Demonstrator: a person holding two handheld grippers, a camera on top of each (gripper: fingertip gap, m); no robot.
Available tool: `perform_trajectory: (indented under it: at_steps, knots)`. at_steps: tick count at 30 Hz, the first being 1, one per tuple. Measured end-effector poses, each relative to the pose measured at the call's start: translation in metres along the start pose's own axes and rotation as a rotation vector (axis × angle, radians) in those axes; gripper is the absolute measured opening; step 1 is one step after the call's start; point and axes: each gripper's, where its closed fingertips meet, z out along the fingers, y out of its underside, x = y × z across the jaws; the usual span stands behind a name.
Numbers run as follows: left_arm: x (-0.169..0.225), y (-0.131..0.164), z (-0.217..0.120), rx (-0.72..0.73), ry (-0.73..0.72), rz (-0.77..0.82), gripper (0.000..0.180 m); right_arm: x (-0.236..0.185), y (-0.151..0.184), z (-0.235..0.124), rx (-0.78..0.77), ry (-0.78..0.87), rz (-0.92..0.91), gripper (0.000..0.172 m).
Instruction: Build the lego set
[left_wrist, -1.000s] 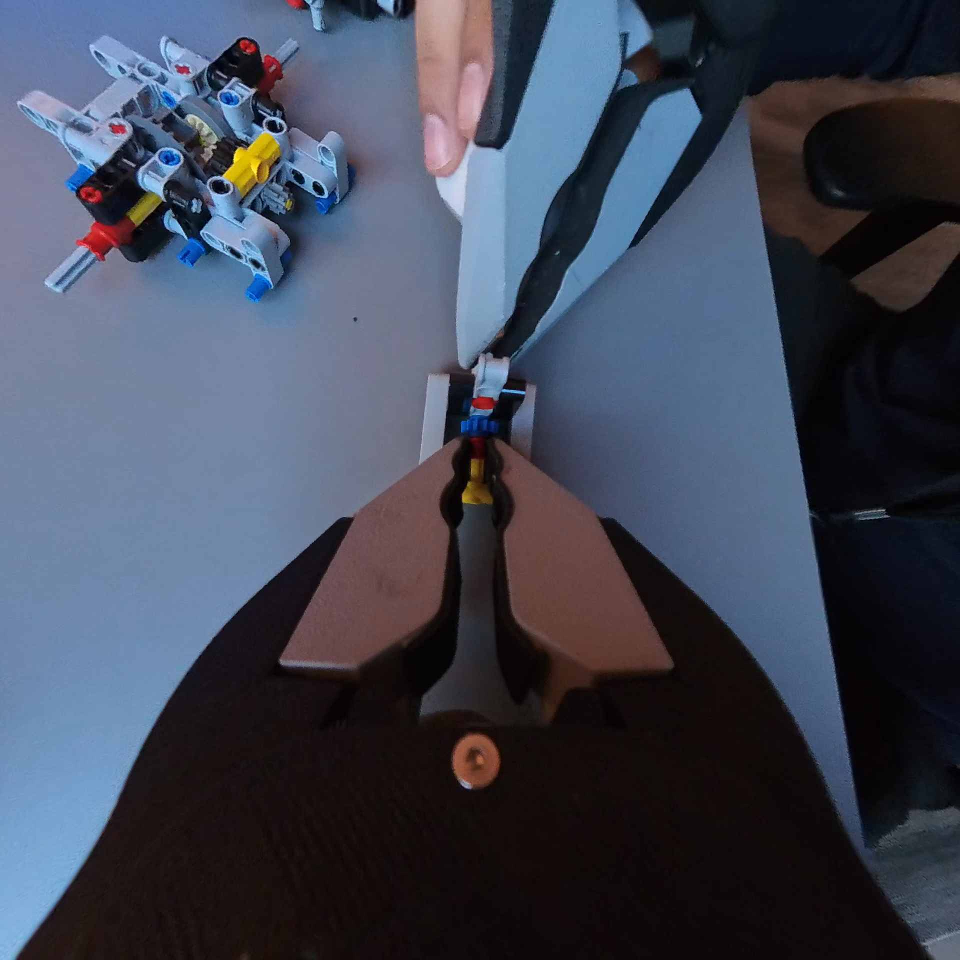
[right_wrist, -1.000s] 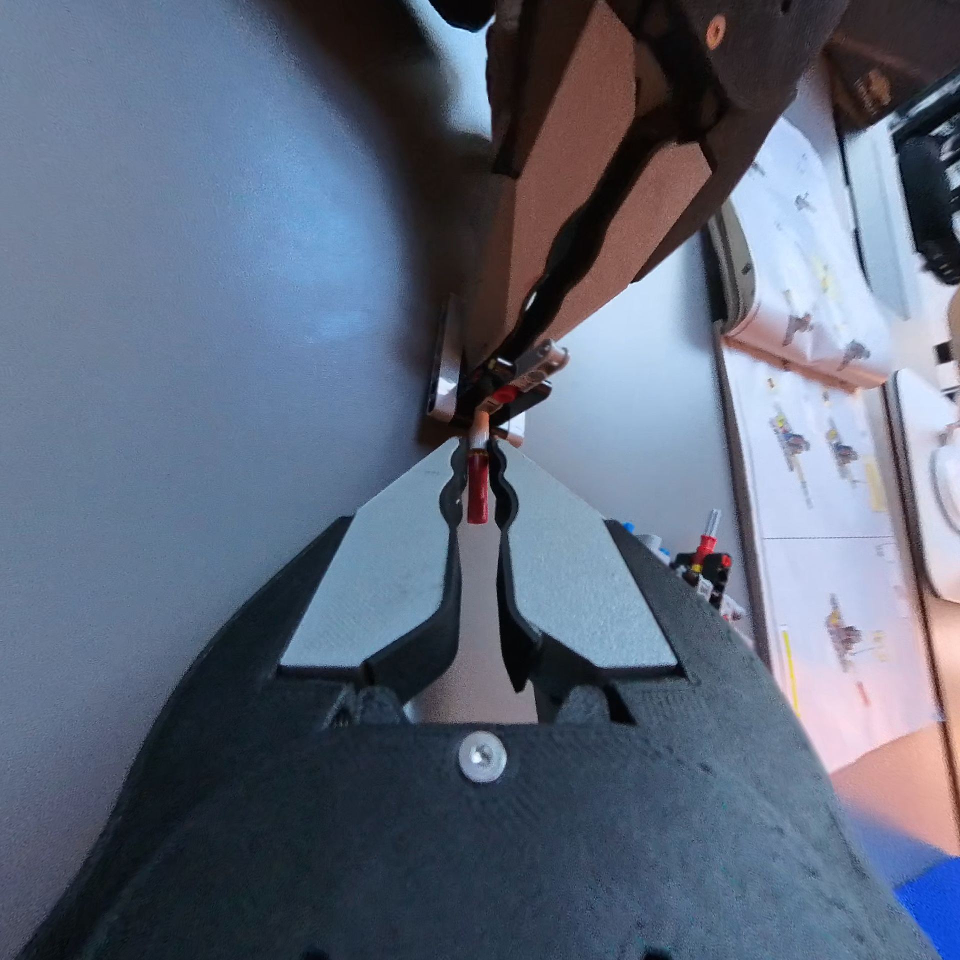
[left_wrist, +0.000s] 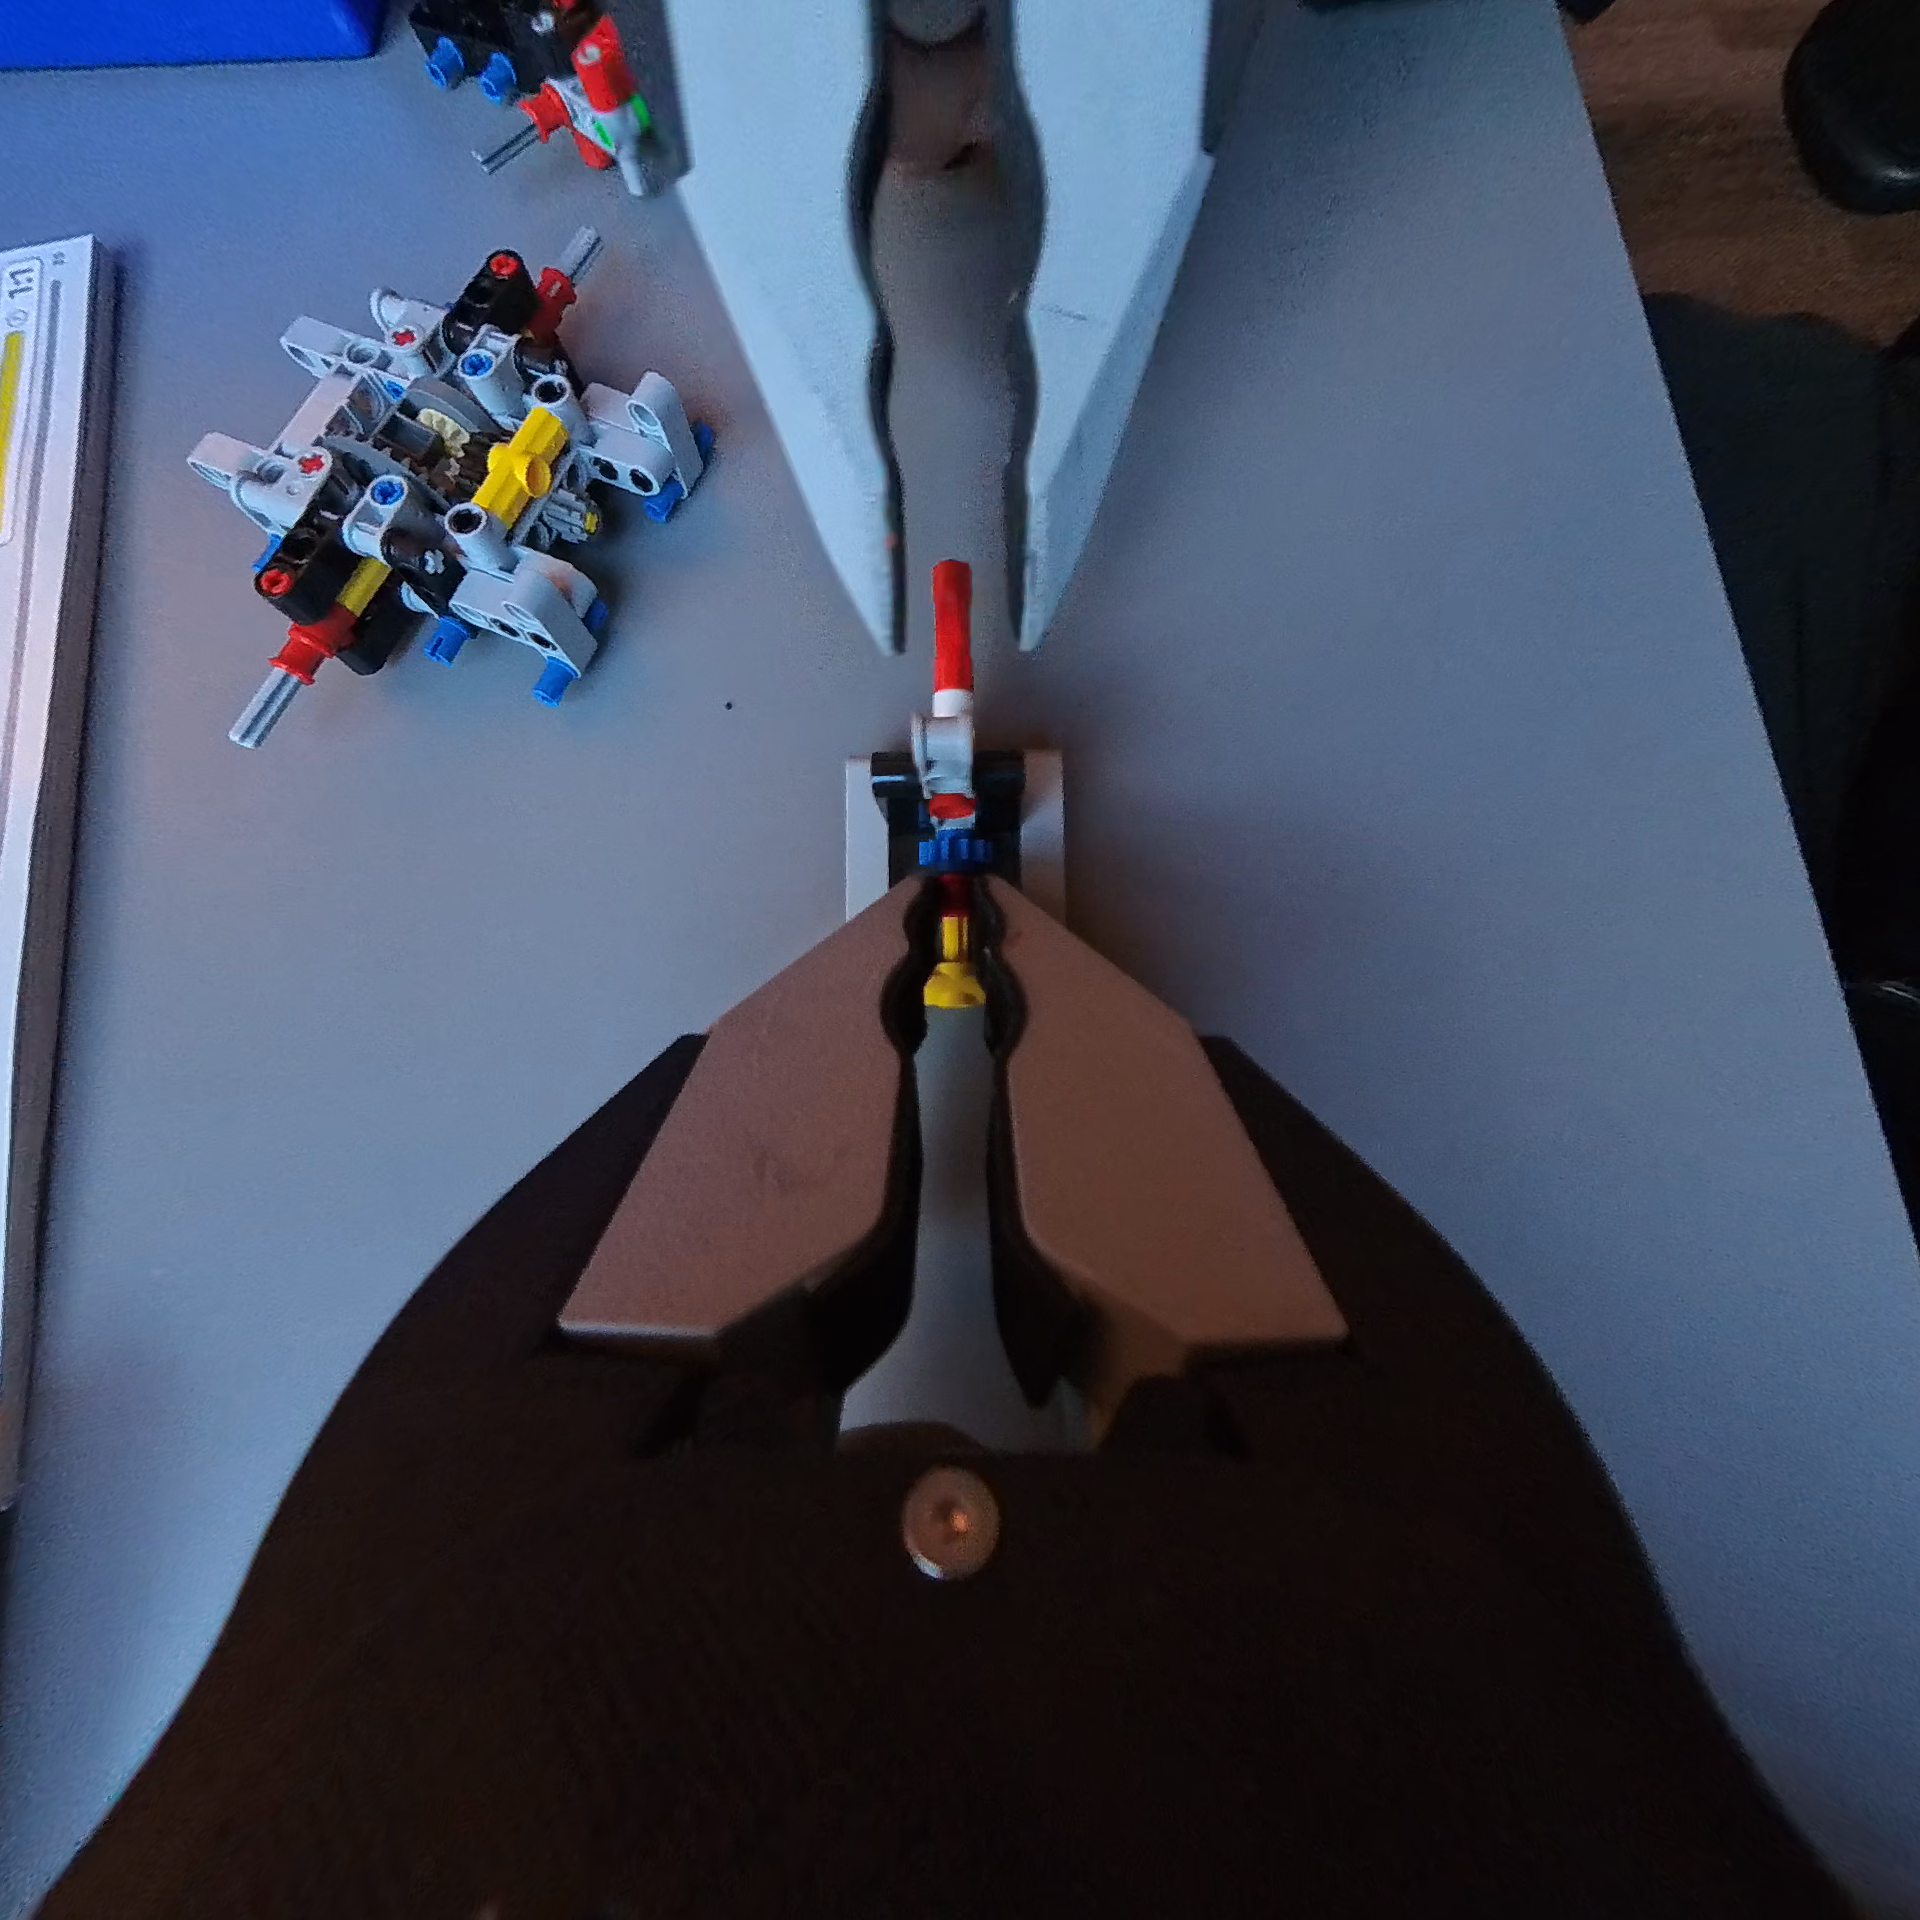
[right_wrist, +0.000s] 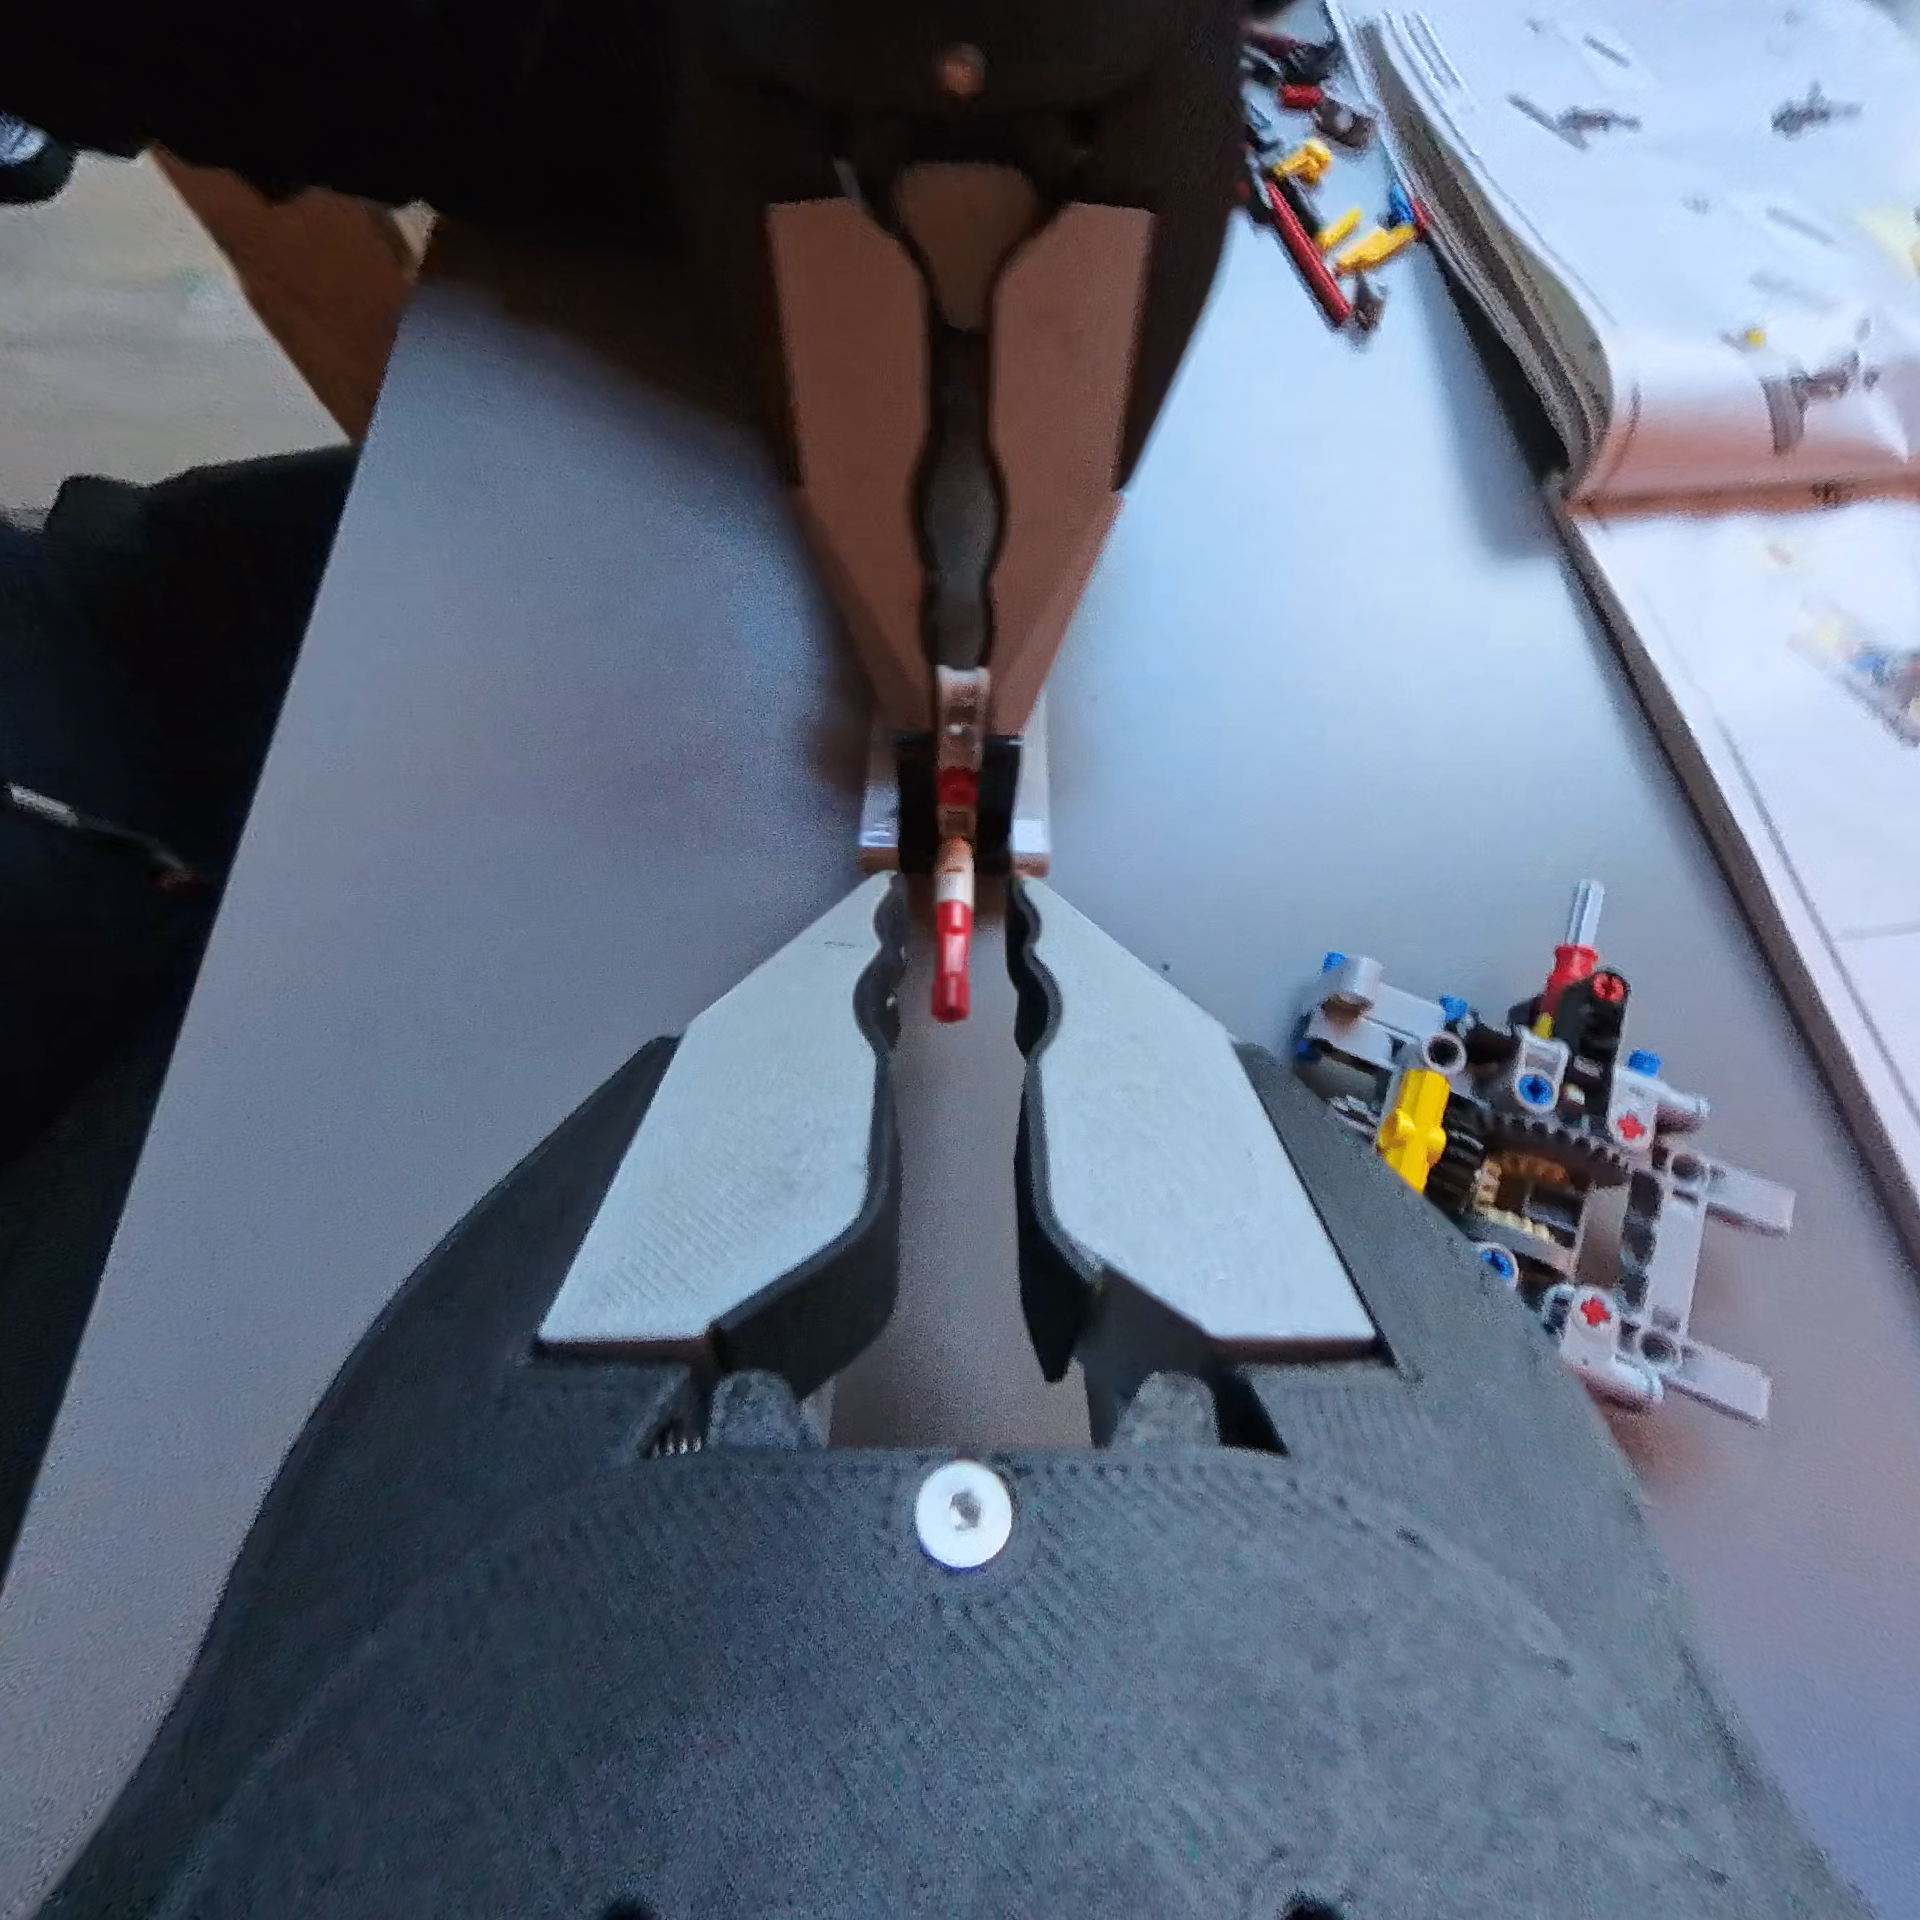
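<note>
The light looks dim and a bit blue to me. My right wrist view is grainy and blurry, mostly at the edges. Straight lines bend near the sides. The table (left_wrist: 312, 935) has soft shine and shadows.

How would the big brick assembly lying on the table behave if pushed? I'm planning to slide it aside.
The brick assembly looks rigid but loosely pinned, so parts may pop off. Its broad, flat spread suggests sliding, not tipping, on the smooth table. The protruding grey axle could snag.
</note>
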Motion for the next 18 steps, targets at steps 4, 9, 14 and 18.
perform_trajectory:
  at_steps: [4,9,14,18]
  knots:
    - [0.001,0.0,0.0,0.013,0.017,-0.015,0.002,0.001,0.003,0.003,-0.053,0.104,-0.166,0.012]
    - [0.001,0.0,0.0,0.011,0.016,-0.012,0.002,-0.001,0.014,0.015,-0.146,0.145,-0.268,0.011]
    - [0.003,-0.001,0.001,0.009,0.02,-0.007,0.003,-0.001,0.011,0.017,-0.134,0.156,-0.279,0.004]
    - [0.003,-0.001,0.001,0.009,0.019,-0.006,0.002,-0.001,0.012,0.017,-0.135,0.149,-0.26,0.004]
